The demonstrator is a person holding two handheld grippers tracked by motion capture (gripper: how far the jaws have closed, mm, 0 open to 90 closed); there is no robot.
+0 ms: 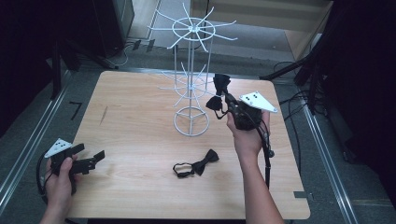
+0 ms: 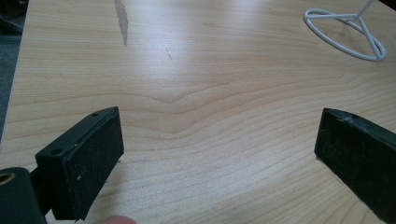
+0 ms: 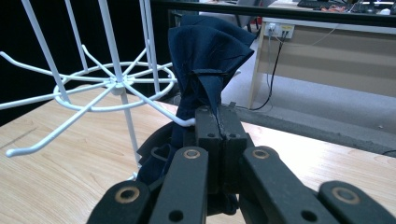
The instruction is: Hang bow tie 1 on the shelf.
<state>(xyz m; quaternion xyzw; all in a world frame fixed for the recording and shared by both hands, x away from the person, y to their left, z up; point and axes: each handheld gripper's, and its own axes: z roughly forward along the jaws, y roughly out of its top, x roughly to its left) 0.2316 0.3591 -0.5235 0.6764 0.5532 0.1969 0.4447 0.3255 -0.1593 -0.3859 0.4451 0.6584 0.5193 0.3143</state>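
A dark bow tie (image 3: pixel 205 60) is being pinched between the closed fingers of the right gripper (image 3: pixel 218 123) beside the white wire rack (image 1: pixel 191 79); its strap is best being looped over a lower prong (image 3: pixel 163 112) while the left gripper (image 1: pixel 91 161), fingers spread, is being kept idle over the surface (image 2: pixel 210 93).

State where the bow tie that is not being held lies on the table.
In the high view, the loose bow tie lies flat on the table, nearer the person than the white wire rack and left of the right forearm.

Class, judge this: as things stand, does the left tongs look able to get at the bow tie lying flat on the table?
Probably yes: the left tongs stand open and hold nothing, and bare table lies between them and the lying bow tie.
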